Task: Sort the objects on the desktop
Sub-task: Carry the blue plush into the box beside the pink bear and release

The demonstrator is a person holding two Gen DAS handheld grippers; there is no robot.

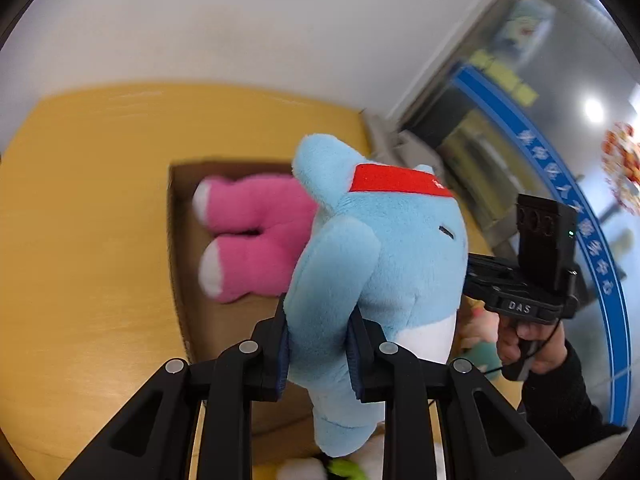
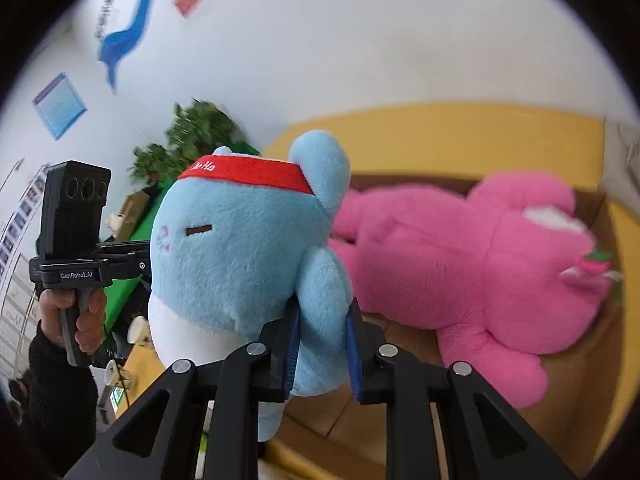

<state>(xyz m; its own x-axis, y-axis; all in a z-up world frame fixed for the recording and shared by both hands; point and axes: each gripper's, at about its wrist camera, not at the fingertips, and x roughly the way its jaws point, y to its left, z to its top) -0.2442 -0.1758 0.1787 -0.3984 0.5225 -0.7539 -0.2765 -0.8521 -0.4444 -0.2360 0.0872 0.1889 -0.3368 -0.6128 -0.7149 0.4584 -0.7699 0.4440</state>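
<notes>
Pinching blue plush [image 1: 372, 264] by its arms, left gripper [image 1: 320, 354] and right gripper [image 2: 322, 354] both clamped; risking snagging on cardboard box [image 1: 176, 216] rim or pink plush [image 2: 472, 264].

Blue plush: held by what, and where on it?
Both tools grip the blue plush: left tool on one side flipper, right tool on the other.
</notes>
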